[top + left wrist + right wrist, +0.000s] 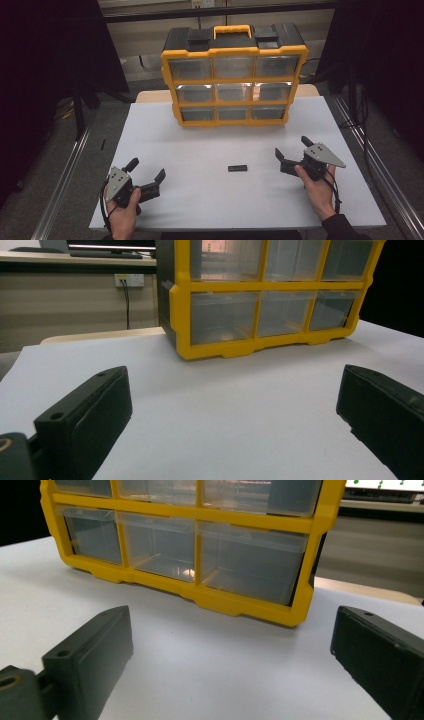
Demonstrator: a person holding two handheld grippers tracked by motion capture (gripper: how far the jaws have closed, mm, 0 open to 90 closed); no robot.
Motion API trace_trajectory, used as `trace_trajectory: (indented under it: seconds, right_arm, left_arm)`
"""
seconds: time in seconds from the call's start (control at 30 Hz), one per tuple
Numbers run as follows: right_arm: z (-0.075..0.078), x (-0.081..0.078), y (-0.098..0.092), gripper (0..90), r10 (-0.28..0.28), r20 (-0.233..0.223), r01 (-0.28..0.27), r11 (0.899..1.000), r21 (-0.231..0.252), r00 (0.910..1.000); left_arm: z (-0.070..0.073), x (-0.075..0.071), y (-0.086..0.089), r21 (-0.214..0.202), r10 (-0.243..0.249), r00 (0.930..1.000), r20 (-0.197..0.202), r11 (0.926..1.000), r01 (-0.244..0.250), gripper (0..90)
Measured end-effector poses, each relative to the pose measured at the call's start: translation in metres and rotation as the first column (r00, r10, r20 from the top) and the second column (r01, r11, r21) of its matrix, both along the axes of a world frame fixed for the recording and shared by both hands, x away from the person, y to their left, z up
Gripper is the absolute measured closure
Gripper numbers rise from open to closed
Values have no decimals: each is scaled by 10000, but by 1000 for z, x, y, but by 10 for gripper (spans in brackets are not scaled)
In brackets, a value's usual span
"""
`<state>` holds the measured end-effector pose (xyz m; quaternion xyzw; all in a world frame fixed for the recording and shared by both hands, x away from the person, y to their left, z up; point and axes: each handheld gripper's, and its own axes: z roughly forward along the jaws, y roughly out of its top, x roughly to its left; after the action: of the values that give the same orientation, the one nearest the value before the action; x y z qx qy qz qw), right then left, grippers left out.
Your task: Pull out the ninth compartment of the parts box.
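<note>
I see both jaws wide, nothing held: left gripper [146, 174], right gripper [291, 149]. High view has small black block [237, 168] on table [200, 150] between them; gripper views catch drawer organizer [234, 75] instead.

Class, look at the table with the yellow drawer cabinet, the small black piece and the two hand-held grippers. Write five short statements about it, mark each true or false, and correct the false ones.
1. The cabinet has nine clear drawers in three rows. True.
2. The left gripper is shut on the black piece. False: its fingers are spread open with nothing between them, and the piece lies apart from it on the table.
3. The black piece lies between the two grippers, nearer the right gripper. True.
4. The cabinet lies flat on its back. False: it stands upright at the far side of the table, handle on top.
5. The right gripper is open. True.
</note>
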<state>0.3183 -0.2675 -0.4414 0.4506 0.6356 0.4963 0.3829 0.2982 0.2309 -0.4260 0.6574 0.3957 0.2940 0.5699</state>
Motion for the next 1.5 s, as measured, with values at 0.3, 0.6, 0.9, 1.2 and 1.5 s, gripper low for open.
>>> trace_trajectory:
  seconds: [0.3, 0.6, 0.9, 1.2, 1.5]
  right_arm:
    - [3, 17, 10, 18, 275, 171, -274, 9996, -106, 9995]
    - [6, 35, 18, 15, 605, 253, -589, 9965, -598, 9978]
    - [9, 52, 20, 17, 636, 417, -593, 9936, -964, 9971]
    - [19, 60, 29, 18, 1044, 612, -942, 9839, -1517, 9926]
    - [17, 71, 36, 14, 1348, 720, -1109, 9565, -2697, 9882]
  left_arm:
    - [0, 0, -1, 39, -4, 10000, 48, 10000, 4, 15]
    - [-1, 1, 0, 57, -11, 10000, 6, 10000, 11, 15]
    - [-2, 1, -2, 110, -12, 10000, -56, 9999, 13, 15]
    - [-2, 2, -2, 126, -141, 9998, -169, 9998, 144, 15]
    - [-2, 1, -2, 133, -152, 9999, -80, 9998, 153, 15]
